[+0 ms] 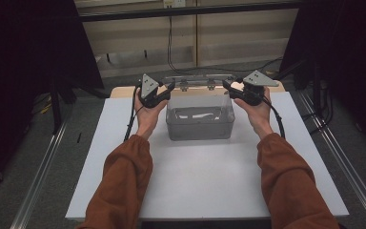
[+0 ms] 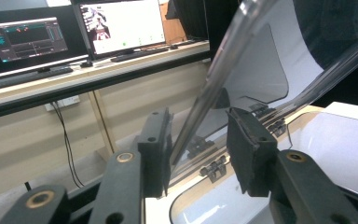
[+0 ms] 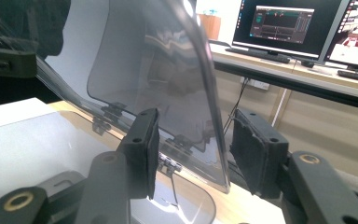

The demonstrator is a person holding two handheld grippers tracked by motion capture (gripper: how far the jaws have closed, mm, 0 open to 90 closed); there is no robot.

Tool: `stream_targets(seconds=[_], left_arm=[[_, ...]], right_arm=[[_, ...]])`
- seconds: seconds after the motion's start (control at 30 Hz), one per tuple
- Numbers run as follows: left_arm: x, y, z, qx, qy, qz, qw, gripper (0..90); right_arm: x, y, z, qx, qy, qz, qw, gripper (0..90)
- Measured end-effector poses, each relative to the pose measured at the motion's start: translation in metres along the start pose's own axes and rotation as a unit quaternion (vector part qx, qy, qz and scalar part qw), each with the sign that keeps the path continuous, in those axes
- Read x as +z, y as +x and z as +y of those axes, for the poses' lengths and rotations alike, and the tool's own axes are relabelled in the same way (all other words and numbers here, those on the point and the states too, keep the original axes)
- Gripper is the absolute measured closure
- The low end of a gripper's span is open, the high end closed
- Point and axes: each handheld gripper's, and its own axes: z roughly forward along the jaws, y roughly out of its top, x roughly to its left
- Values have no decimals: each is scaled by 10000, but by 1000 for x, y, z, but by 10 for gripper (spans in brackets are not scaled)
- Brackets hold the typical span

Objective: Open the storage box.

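- A clear plastic box [image 1: 199, 120] is seen on the white bench [image 1: 205, 181], near its far edge, between the two hands.
- Its clear lid [image 1: 198, 81] is raised on hinges [image 1: 211, 86] at the back edge and is seen nearly upright.
- The left tongs [image 1: 167, 88] are held at the left end of the lid. In the left gripper view the lid's edge [image 2: 214, 84] passes between the jaws; it lies against the left pad [image 2: 161, 149], while a gap is left to the other pad.
- The right tongs [image 1: 228, 86] are held at the right end of the lid. In the right gripper view the lid's edge [image 3: 209, 102] stands between the jaws, with space on both sides, so no grip is made.
- Neither pair of tongs is closed on the lid; both are partly open around it.
- Monitors [image 2: 74, 32] are seen on a shelf behind the bench.
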Motion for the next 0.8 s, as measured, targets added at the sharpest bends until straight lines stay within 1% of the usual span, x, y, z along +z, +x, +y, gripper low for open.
stream_targets(seconds=[0.1, 0.13, 0.2, 0.27, 0.3, 0.33, 0.37, 0.4, 0.5, 0.57, 0.6, 0.67, 0.77, 0.8], left_arm=[[1, 3, -2, -97, 6, -1, 10000, 624], [1, 5, -2, -132, 35, -32, 9999, 633], [3, 7, -3, -248, 51, -28, 9997, 641], [4, 9, -3, -231, 69, -20, 9997, 657], [5, 9, -3, -276, 54, -10, 9996, 657], [6, 10, -2, -236, 104, -13, 9997, 661], [7, 10, -1, -236, 79, 2, 9997, 663], [7, 11, 0, -194, 121, 16, 9997, 664], [11, 13, 1, -242, 88, 15, 9997, 664], [13, 14, 1, -253, 124, 39, 9996, 663], [15, 14, 1, -334, 100, 37, 9994, 663], [17, 16, 1, -346, 156, 19, 9993, 663], [19, 17, 2, -287, 204, 44, 9994, 664], [19, 18, 3, -298, 216, 7, 9993, 664]], right_arm=[[4, -3, -3, 43, 20, 0, 10000, 530], [6, -3, -4, 49, 41, 3, 10000, 529], [9, -3, -6, 29, 107, 55, 9999, 517], [13, -4, -7, 73, 143, 93, 9998, 505], [15, -5, -7, 102, 134, 103, 9998, 508], [17, -5, -8, 146, 106, 106, 9998, 511], [18, -6, -8, 174, 101, 113, 9997, 514], [20, -7, -8, 206, 79, 107, 9997, 520], [23, -9, -11, 281, 72, 82, 9995, 541], [25, -12, -13, 372, 115, 82, 9992, 537], [26, -13, -15, 454, 141, 119, 9988, 538], [28, -15, -16, 526, 114, 127, 9985, 530], [31, -16, -16, 623, 90, 138, 9979, 531], [32, -17, -16, 639, 94, 142, 9978, 532]])
